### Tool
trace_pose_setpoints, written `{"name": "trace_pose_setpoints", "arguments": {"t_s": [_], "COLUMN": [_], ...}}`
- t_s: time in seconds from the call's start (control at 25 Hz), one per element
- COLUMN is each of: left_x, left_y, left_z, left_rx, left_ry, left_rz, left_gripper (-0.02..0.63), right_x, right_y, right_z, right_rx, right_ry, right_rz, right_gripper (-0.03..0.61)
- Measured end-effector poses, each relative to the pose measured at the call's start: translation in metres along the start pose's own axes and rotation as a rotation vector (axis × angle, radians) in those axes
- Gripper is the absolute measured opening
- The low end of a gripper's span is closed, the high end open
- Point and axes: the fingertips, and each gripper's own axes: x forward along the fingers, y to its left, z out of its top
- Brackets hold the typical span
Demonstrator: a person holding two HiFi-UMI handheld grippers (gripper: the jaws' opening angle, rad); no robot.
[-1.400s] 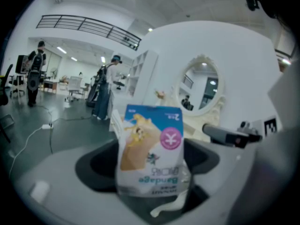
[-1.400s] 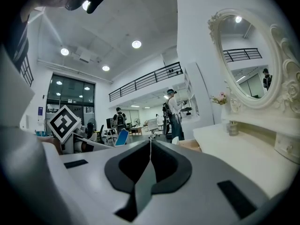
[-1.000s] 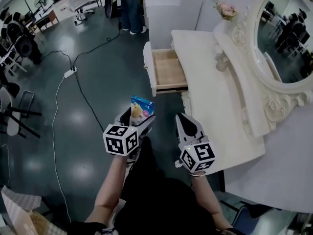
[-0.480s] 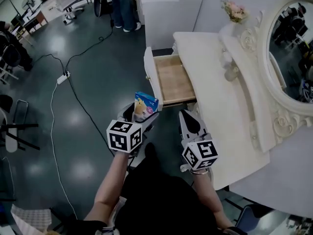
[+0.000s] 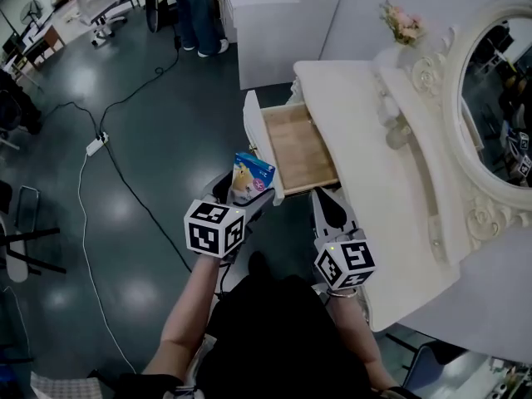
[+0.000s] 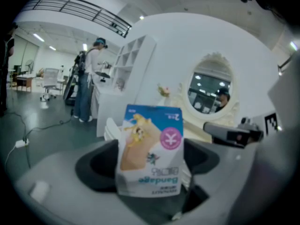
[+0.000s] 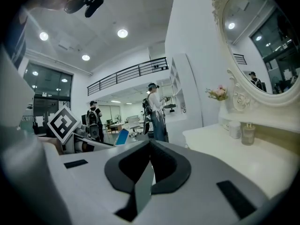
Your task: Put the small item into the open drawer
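My left gripper is shut on a small blue and white bandage box, which stands upright between its jaws just left of the open drawer's white front. The drawer is pulled out of the white dressing table; its wooden bottom is bare. My right gripper is shut with nothing in it and hovers at the table's near corner, below the drawer. In the right gripper view the jaws meet in a closed seam.
An ornate oval mirror, a pink flower bunch and small jars stand along the table's back. A white cabinet and a standing person are beyond the drawer. A cable and power strip lie on the dark floor at left.
Both grippers have come closer to the drawer; the bandage box is now right beside the drawer front. The grip on the box is unchanged.
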Motion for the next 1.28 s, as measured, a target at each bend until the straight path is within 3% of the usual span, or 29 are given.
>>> {"name": "trace_pose_setpoints", "arguments": {"t_s": [0.32,0.76,1.28], "left_x": [0.035,0.103,0.182], "left_y": [0.0,-0.019,-0.047], "left_z": [0.01,0.022,0.009], "left_rx": [0.065,0.223,0.359], "left_ry": [0.048,0.157,0.293], "left_rz": [-0.074,-0.184,-0.305], "left_gripper": [0.434,0.434,0.436], "right_x": [0.006,0.013,0.015], "right_y": [-0.026,-0.086,-0.146], "right_z": [0.006,0.016,0.007], "right_rx": [0.014,0.068,0.129], "right_ry": [-0.018,-0.07,-0.053], "right_rz": [-0.085,-0.217,-0.322], "right_gripper": [0.0,0.0,0.0]}}
